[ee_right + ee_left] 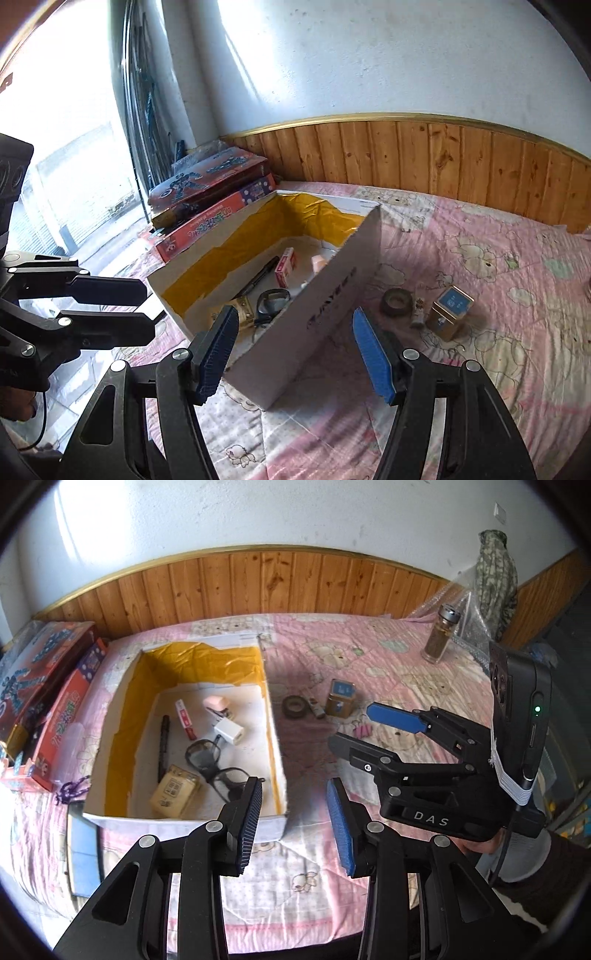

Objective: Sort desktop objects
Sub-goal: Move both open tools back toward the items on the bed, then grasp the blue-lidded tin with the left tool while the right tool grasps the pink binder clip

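Both hand-held grippers, left (295,825) and right (295,350), hang wide open and empty; the white box (273,738) with glasses (214,766) sits just ahead.

I see a white plaster wall (258,513) with knotty wood panelling (295,583) below it, capped by a gilt trim strip. Against the panelling sits a bed under a pink cartoon-print quilt (498,277). Left of the panelling, a bright window (55,166) floods daylight onto the wall.
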